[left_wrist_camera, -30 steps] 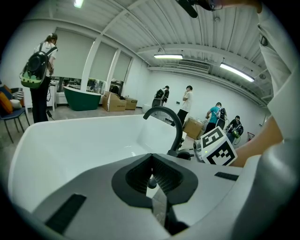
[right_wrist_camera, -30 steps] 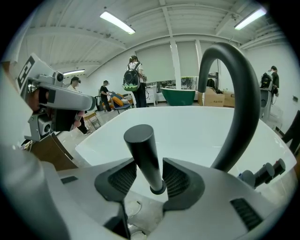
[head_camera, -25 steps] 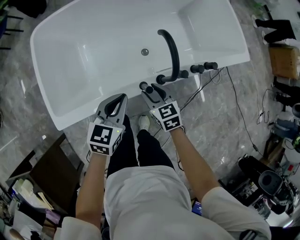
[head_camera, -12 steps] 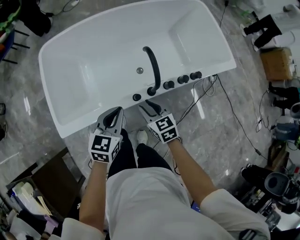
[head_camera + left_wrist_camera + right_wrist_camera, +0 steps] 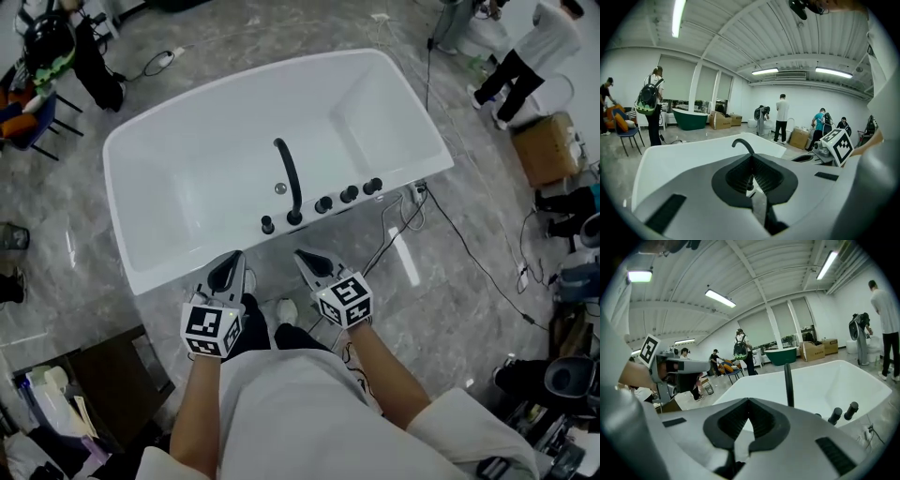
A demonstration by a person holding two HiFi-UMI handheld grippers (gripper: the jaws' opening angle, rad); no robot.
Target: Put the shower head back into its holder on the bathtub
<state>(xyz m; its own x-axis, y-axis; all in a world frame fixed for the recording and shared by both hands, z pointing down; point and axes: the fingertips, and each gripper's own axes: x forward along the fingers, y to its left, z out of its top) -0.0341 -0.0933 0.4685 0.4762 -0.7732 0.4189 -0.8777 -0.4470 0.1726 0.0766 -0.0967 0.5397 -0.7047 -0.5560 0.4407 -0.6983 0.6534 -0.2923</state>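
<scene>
The shower head [image 5: 267, 225] shows in the head view as a small dark stub standing on the near rim of the bathtub [image 5: 187, 258], just left of the base of the curved black spout [image 5: 286, 173] and in line with the three knobs [image 5: 348, 194]; it looks to be in its holder, so the task reads as done or all but done, though from this height I cannot tell whether it sits fully down. The left gripper [image 5: 234, 256] and the right gripper [image 5: 302, 255] both hang over the floor in front of the person's legs, apart from the tub and touching nothing; the left jaws are pressed together at the tips with nothing between them; the right jaws have just been closing and now meet tip to tip, also on nothing. The main risk, as I judge it, is a head only half seated; its own hose could then drag it loose and let it drop into the tub or onto the stone floor. With both sets of jaws closed, a quick catch would need them spread first. A loose cable [image 5: 394, 230] lies on the floor just right of the feet; a careless step could snag it.
</scene>
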